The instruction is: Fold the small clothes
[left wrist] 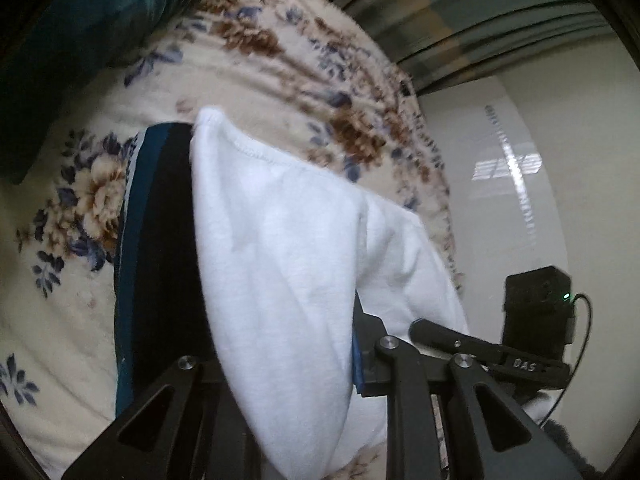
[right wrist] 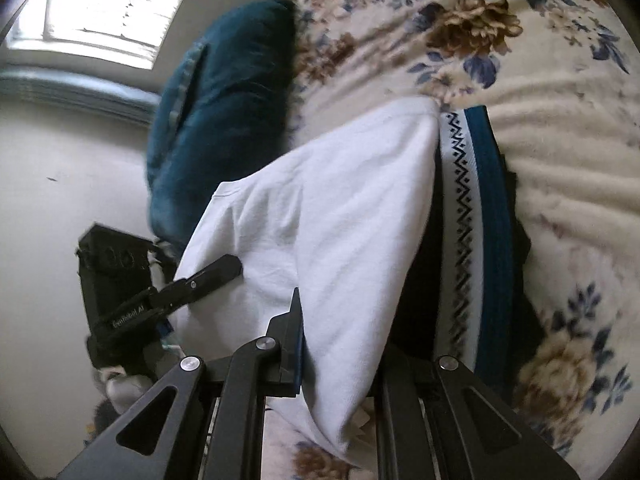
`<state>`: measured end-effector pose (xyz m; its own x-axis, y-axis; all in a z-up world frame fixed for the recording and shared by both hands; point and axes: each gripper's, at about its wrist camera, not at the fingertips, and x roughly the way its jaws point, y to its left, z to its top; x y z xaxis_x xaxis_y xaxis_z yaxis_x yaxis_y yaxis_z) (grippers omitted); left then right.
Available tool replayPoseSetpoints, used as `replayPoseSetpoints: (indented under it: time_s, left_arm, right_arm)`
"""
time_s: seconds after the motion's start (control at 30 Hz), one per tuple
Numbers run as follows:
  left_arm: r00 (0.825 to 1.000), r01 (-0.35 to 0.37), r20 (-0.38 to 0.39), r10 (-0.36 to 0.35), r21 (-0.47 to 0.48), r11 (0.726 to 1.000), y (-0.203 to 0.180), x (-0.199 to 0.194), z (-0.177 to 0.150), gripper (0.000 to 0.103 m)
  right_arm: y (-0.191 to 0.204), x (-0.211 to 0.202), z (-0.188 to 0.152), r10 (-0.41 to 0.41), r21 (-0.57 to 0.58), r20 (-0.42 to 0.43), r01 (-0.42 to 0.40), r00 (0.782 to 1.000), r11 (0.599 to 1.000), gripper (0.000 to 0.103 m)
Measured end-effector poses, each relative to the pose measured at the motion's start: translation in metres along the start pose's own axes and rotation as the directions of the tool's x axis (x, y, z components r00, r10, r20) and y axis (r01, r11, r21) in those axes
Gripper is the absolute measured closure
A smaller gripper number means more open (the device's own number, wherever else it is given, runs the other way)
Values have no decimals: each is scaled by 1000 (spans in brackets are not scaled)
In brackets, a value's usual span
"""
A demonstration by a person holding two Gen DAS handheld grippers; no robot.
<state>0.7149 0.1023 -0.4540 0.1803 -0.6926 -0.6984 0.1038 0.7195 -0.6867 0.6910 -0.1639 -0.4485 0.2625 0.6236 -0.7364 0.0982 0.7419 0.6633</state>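
Note:
A small white garment (left wrist: pixel 280 248) hangs between both grippers above a floral blanket (left wrist: pixel 80 208). My left gripper (left wrist: pixel 304 332) is shut on one edge of it; the cloth drapes over and hides the left finger. My right gripper (right wrist: pixel 340 332) is shut on the other edge of the white garment (right wrist: pixel 332 216). Under the garment lies a folded piece with black, teal and white zigzag stripes (right wrist: pixel 476 216), also in the left wrist view (left wrist: pixel 160 240). The right gripper's body (left wrist: pixel 536 320) shows in the left wrist view, and the left gripper's body (right wrist: pixel 116 280) in the right wrist view.
A dark teal cushion (right wrist: pixel 224 112) lies on the blanket (right wrist: pixel 568 168) beyond the garment, also in the left wrist view (left wrist: pixel 80 32). A window (right wrist: pixel 100 8) and pale wall stand beyond the bed edge.

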Motion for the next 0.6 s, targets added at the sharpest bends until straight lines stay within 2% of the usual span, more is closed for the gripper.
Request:
replayPoseSetpoints:
  time_s: [0.07, 0.13, 0.23, 0.27, 0.3, 0.33, 0.37, 0.4, 0.43, 0.47, 0.5, 0.6]
  left_arm:
    - [1000, -19, -13, 18, -7, 1000, 1, 2, -1, 80]
    - [998, -56, -12, 56, -8, 998, -2, -2, -3, 71]
    - [979, -202, 32, 201, 29, 979, -18, -16, -10, 67]
    - [964, -262, 52, 260, 44, 964, -23, -19, -11, 65]
    - [953, -298, 70, 294, 54, 953, -27, -22, -14, 64]
    - [931, -357, 110, 348, 72, 931, -36, -27, -20, 58]
    - [909, -406, 136, 393, 85, 910, -41, -29, -23, 51]
    - [878, -468, 162, 450, 96, 879, -49, -32, -29, 30]
    - [862, -495, 176, 475, 97, 863, -52, -33, -32, 14]
    - [843, -523, 201, 498, 98, 846, -59, -37, -40, 9]
    - [836, -534, 212, 506, 98, 840, -60, -37, -43, 1]
    - [803, -580, 234, 547, 102, 808, -72, -41, -55, 0]
  right_arm:
    - [-5, 7, 6, -26, -8, -19, 26, 999, 1000, 91]
    - [-3, 8, 3, -54, -24, -35, 53, 998, 998, 88]
    - [11, 2, -2, -198, -80, -38, 194, 980, 978, 60]
    - [18, 1, -4, -276, -106, -26, 272, 961, 957, 47]
    - [24, -3, -9, -337, -128, -1, 335, 941, 934, 43]
    - [30, -6, -12, -384, -147, 21, 382, 923, 912, 40]
    - [36, -8, -17, -461, -166, 50, 462, 886, 871, 30]
    - [41, -11, -24, -531, -181, 85, 537, 843, 824, 19]
    - [44, -13, -29, -557, -184, 99, 565, 825, 804, 14]
    - [47, -14, -35, -591, -181, 114, 602, 799, 778, 4]
    - [49, -15, -42, -624, -181, 128, 636, 771, 750, 0]
    - [55, -21, -57, -681, -184, 160, 699, 715, 691, 0]
